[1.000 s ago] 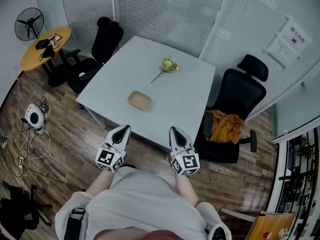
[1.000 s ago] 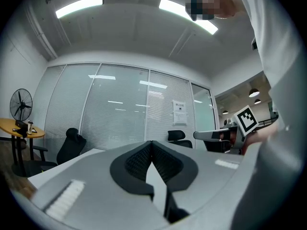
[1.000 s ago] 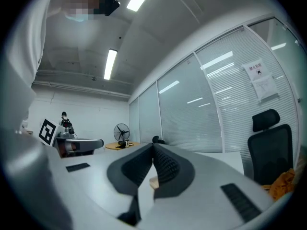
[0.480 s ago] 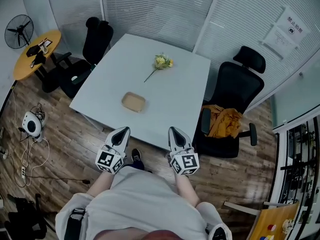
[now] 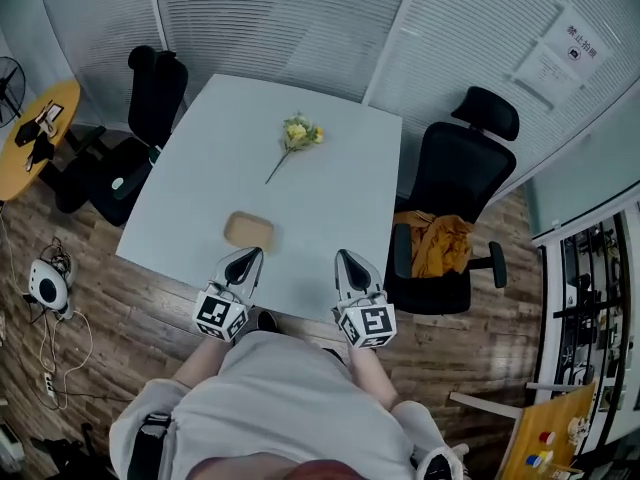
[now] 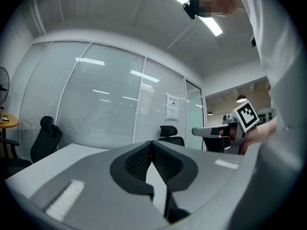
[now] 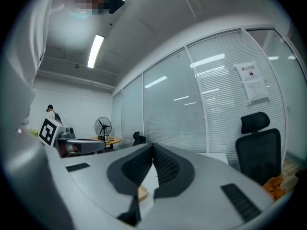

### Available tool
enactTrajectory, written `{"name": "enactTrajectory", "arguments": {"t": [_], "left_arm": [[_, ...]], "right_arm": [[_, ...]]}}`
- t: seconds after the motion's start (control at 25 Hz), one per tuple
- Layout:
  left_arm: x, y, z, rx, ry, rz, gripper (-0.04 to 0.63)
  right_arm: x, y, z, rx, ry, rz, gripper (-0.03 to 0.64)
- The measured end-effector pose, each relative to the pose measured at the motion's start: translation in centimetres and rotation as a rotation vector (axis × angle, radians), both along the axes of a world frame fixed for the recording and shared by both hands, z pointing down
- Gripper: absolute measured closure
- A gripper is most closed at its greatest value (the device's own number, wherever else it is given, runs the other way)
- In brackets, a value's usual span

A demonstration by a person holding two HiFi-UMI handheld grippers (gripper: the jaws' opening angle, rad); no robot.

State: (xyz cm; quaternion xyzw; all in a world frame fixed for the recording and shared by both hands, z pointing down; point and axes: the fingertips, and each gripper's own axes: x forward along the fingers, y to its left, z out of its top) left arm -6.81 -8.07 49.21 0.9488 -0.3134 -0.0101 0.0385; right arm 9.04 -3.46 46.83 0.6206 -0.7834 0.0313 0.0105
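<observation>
1. Overhead, in the head view, we hold the left hand-held gripper point(image 5: 243, 261) and the right hand-held gripper point(image 5: 346, 262) side by side, tips over the near edge of the white square bench point(image 5: 320, 198). A tan oval wooden dish point(image 5: 249, 230) lies on the bench just beyond the left one, apart from it. A yellow flower on a thin stem point(image 5: 296, 134) lies farther back. An orange cloth point(image 5: 432, 244) sits on the black office chair point(image 5: 460, 168) at the right.
2. Left gripper view: we see its jaws closed, tips touching, nothing between them.
3. Right gripper view: we see those jaws closed tip to tip and empty too. The tan oval wooden dish point(image 7: 142, 191) shows low through the gap beneath the tips.
</observation>
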Motion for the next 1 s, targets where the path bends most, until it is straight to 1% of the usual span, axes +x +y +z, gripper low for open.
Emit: {"name": "enactTrajectory", "arguments": {"t": [0.24, 0.4, 0.56, 0.72, 0.88, 1.0], "left_arm": [[-0.4, -5.6, 0.8, -0.005, -0.025, 0.026, 0.586], [0.5, -7.3, 1.0, -0.012, -0.02, -0.001, 0.586], [1.3, -7.8, 1.7, -0.029, -0.026, -0.057, 0.586], [1.5, -7.0, 1.9, -0.057, -0.025, -0.122, 0.586], [1.1, -6.5, 1.7, -0.067, -0.025, -0.198, 0.586], [1.6, -6.2, 2.3, -0.078, -0.043, -0.228, 0.586]], "right_arm": [[-0.6, -4.5, 0.4, -0.008, 0.013, 0.013, 0.609], [-0.1, -6.1, 1.0, -0.017, 0.026, -0.022, 0.609], [1.0, -7.5, 1.6, -0.028, 0.004, -0.069, 0.609], [1.3, -7.6, 1.1, -0.022, 0.035, -0.13, 0.609], [1.1, -8.0, 1.1, -0.018, 0.021, -0.196, 0.609], [1.6, -8.1, 1.1, -0.017, 0.034, -0.222, 0.609]]}}
